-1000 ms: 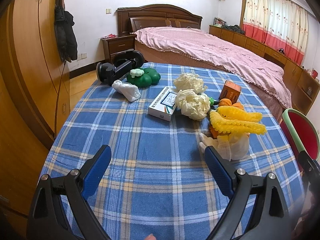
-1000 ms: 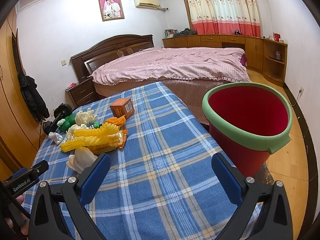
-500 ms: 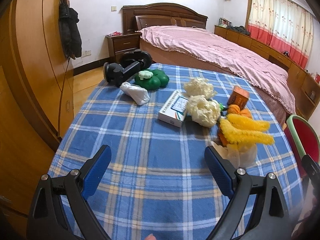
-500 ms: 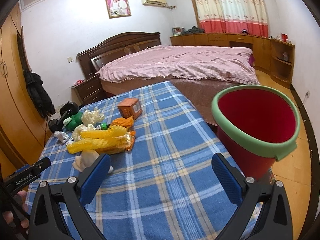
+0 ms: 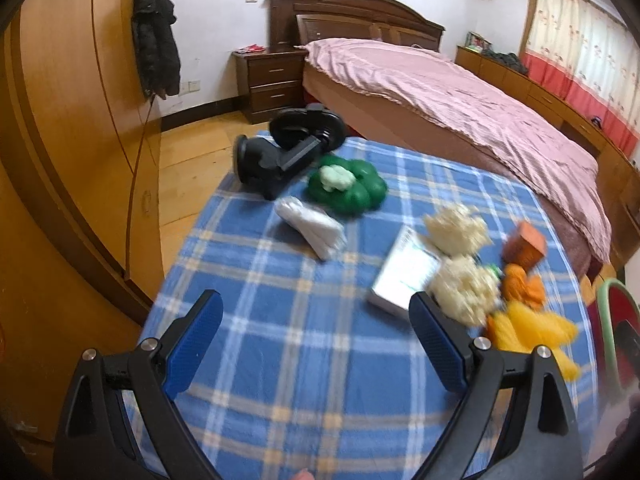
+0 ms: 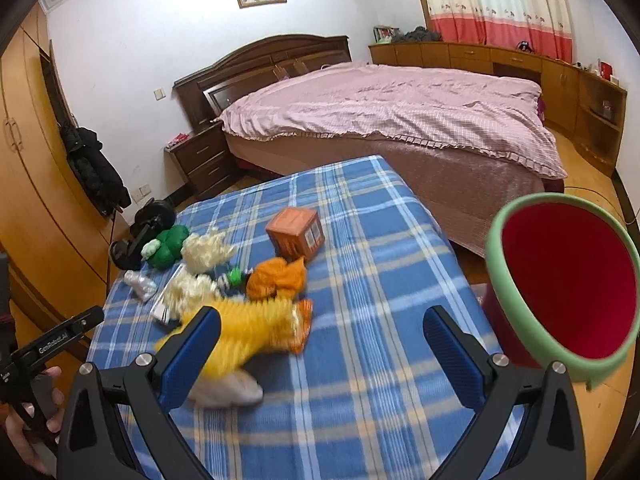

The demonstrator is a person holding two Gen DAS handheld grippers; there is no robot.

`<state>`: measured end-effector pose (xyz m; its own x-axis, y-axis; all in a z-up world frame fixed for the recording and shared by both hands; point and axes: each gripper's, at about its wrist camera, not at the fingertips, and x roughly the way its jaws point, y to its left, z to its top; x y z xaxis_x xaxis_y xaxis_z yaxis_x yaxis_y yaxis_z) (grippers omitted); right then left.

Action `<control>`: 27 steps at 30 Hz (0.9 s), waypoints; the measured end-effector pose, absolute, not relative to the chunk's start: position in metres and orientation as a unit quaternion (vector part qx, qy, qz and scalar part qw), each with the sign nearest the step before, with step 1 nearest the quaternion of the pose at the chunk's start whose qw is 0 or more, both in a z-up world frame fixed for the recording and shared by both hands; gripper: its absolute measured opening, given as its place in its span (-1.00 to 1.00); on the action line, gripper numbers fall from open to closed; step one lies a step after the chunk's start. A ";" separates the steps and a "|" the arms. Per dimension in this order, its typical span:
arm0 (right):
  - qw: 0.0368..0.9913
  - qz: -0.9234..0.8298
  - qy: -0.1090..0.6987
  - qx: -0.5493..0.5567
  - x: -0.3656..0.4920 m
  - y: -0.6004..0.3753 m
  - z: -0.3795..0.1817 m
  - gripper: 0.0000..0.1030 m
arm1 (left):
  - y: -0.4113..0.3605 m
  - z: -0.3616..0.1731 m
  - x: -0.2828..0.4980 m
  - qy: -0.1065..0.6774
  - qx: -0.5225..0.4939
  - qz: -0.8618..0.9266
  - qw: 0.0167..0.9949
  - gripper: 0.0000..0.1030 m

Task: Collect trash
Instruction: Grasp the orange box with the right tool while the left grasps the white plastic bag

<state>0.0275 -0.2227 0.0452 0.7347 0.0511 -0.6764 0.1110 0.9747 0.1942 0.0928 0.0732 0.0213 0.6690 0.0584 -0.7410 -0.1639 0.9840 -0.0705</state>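
A: What lay on the table (image 5: pixel 280 340), going left to right?

B: At the far left corner sat a black stand (image 5: pixel 280 160). Just beside it were a green toy (image 5: pixel 352 192) and a crumpled white bag (image 5: pixel 312 224). Further right came a white box (image 5: pixel 404 276), two cream paper wads (image 5: pixel 460 256), an orange box (image 6: pixel 296 234), an orange crumpled wrapper (image 6: pixel 276 278) and a yellow ridged piece (image 6: pixel 256 328), blurred. Off the table's right edge stood the red bucket (image 6: pixel 568 284) with its green rim.

A: And the left claw (image 5: pixel 316 332)?

B: Its blue pads were spread wide with nothing between them, above bare plaid cloth. The white bag lay ahead of it, apart; the white box and one cream wad sat just beyond its right finger.

A: The right claw (image 6: pixel 324 344)?

B: It too stood wide apart and held nothing. The yellow piece lay at its left finger, partly hidden behind it, with a pale wad (image 6: pixel 228 390) just below. Whether either touched the finger, I couldn't tell. The bucket was to its right, well apart from the trash pile.
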 end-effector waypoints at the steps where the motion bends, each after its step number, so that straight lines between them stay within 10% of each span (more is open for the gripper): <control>1: 0.923 -0.016 0.367 0.111 0.037 -0.225 0.045 1.00 | 0.076 0.022 0.099 0.401 -0.066 0.066 0.911 0.82; 27: 0.875 -0.033 0.476 0.085 0.205 -0.214 -0.016 1.00 | 0.103 -0.049 0.209 0.466 -0.128 0.036 0.875 0.30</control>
<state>0.2053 -0.2142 -0.0157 0.5451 0.0224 -0.8380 0.1390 0.9834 0.1167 0.2089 0.1027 -0.0490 0.5628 -0.0575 -0.8246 -0.1821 0.9645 -0.1915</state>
